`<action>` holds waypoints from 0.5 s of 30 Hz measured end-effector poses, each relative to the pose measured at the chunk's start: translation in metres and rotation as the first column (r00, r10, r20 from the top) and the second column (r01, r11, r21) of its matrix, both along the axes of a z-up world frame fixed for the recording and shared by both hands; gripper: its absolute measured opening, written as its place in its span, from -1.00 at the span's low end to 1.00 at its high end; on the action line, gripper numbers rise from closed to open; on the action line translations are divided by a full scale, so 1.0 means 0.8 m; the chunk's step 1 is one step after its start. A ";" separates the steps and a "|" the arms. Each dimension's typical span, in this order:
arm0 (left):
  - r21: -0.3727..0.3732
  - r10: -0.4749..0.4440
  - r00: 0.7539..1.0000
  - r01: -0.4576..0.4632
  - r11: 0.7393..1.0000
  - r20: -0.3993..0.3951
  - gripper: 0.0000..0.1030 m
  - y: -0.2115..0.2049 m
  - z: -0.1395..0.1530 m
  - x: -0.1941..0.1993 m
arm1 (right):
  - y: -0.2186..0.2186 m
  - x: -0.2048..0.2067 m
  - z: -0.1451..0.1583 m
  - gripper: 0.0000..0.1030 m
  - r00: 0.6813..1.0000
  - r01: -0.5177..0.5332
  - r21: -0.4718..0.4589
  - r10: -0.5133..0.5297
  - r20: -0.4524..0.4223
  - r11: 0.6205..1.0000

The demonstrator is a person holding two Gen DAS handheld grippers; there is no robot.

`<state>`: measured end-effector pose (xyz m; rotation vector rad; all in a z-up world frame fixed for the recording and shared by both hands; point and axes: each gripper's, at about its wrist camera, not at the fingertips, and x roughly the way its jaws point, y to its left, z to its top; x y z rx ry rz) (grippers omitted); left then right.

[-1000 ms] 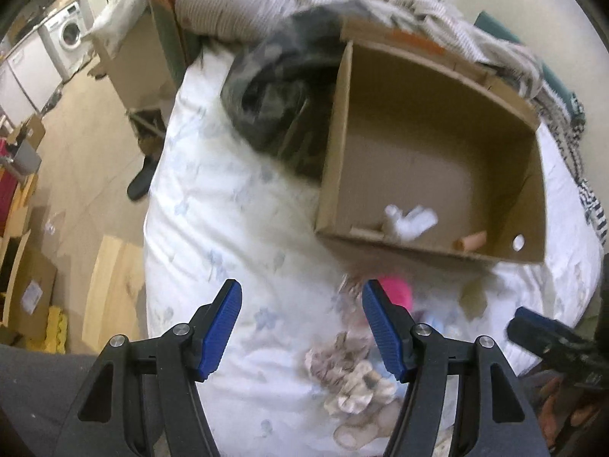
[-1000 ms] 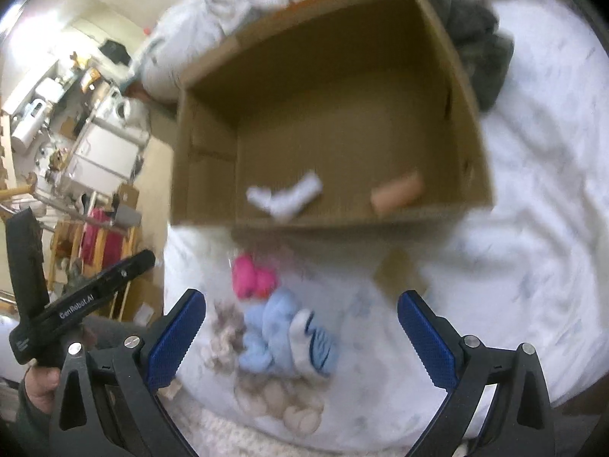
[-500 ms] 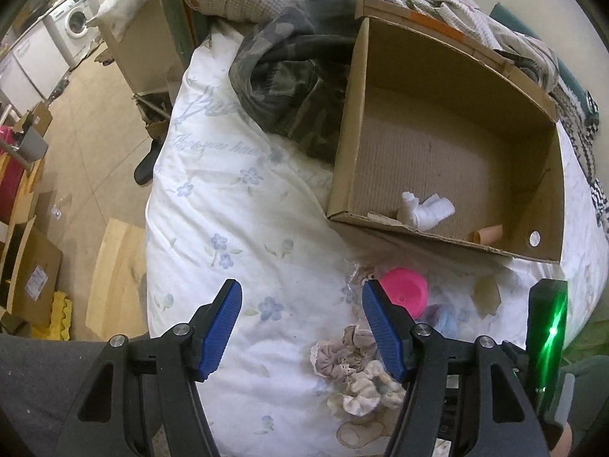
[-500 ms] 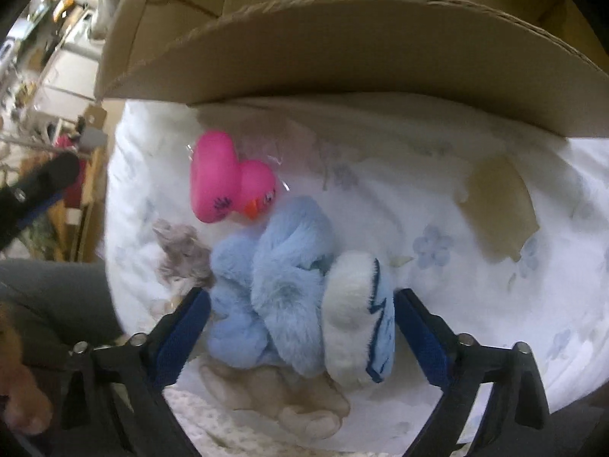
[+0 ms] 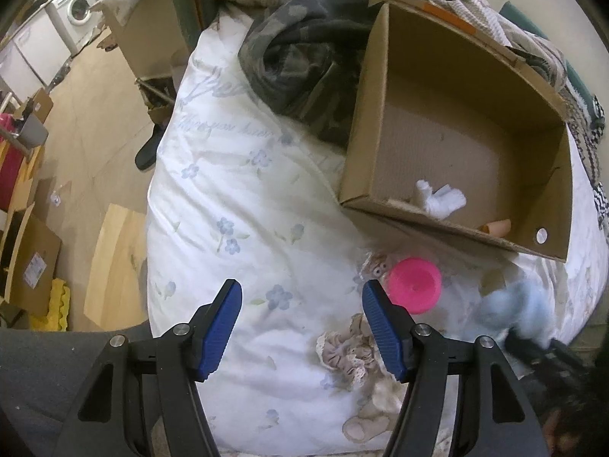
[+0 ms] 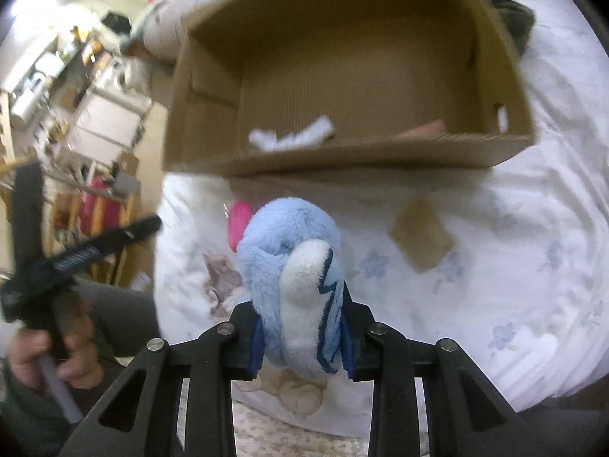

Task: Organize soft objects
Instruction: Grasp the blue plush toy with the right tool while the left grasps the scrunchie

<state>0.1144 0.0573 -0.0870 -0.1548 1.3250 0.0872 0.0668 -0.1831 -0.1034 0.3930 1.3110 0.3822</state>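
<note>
Beyond the clamped right gripper (image 6: 302, 337), its upright blue plush toy (image 6: 293, 266) faces the cardboard box (image 6: 380, 160); left gripper (image 5: 302, 327) gapes, pink toy (image 5: 415, 285) beside.

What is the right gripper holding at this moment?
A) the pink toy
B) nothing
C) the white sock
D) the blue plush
D: the right gripper has its pads pressed against both sides of the blue plush, while the pink toy lies on the bed and the white sock sits in the box.
</note>
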 end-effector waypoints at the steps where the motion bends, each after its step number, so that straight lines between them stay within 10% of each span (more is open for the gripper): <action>1: -0.005 0.001 1.000 -0.001 1.000 -0.011 0.22 0.001 -0.003 -0.001 | -0.005 0.001 0.009 -0.36 1.000 0.012 0.017 -0.012 0.011 1.000; 15: -0.122 -0.130 0.977 0.111 0.986 -0.167 0.18 -0.052 -0.069 0.000 | -0.007 0.008 0.018 -0.36 0.998 0.045 0.034 -0.046 0.031 0.998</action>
